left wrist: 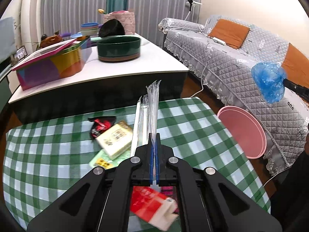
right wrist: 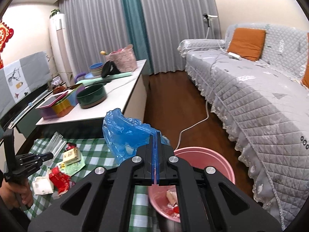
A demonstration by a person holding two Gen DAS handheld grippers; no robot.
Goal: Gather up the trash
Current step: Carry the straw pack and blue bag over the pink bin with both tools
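My left gripper (left wrist: pixel 154 135) is shut on a bundle of clear plastic wrappers (left wrist: pixel 152 106) that stands up from its jaws above the green checked table (left wrist: pixel 58 154). My right gripper (right wrist: pixel 155 133) is shut on a crumpled blue plastic bag (right wrist: pixel 123 129), held beside and above the pink bucket (right wrist: pixel 216 158); that bag (left wrist: pixel 269 79) also shows at the right of the left wrist view. Several pieces of trash lie in the bucket's bottom. On the table lie a beige box (left wrist: pixel 115 139), a black and red wrapper (left wrist: pixel 101 124), a green packet (left wrist: pixel 100 161) and a red and white carton (left wrist: pixel 154 205).
A white low table (left wrist: pixel 123 65) with a dark green pot (left wrist: pixel 118 47) and a coloured tin (left wrist: pixel 52 63) stands behind. A grey quilted sofa (right wrist: pixel 251 96) with orange cushions runs along the right. A white cable (right wrist: pixel 195 123) lies on the wooden floor. A hand (right wrist: pixel 19 191) holds the left gripper's handle.
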